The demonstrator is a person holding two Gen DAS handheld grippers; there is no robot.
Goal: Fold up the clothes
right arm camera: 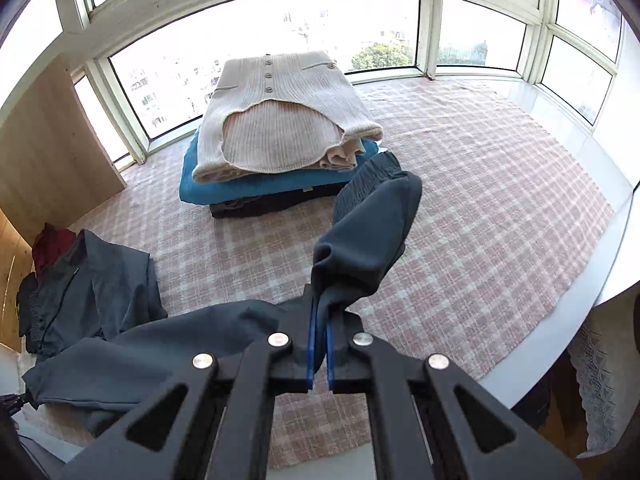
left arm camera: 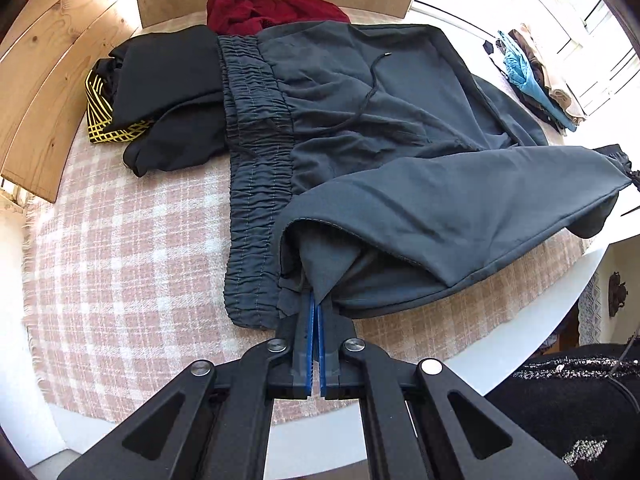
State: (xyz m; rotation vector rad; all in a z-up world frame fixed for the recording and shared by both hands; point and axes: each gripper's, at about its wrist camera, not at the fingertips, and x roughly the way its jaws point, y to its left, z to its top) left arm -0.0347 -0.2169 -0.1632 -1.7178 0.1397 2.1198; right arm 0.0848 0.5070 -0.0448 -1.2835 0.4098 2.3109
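Trousers [left arm camera: 400, 152] (dark grey) pinched by left gripper [left arm camera: 315, 304] and right gripper [right arm camera: 320, 312].

Dark grey drawstring trousers [left arm camera: 360, 128] sprawled ahead of left gripper [left arm camera: 315, 304], elastic waistband gathered, drawstring loose across front. One edge pinched in its pads; cuffed leg end [right arm camera: 372, 236] pinched in right gripper [right arm camera: 320, 320], bunched, lifted.
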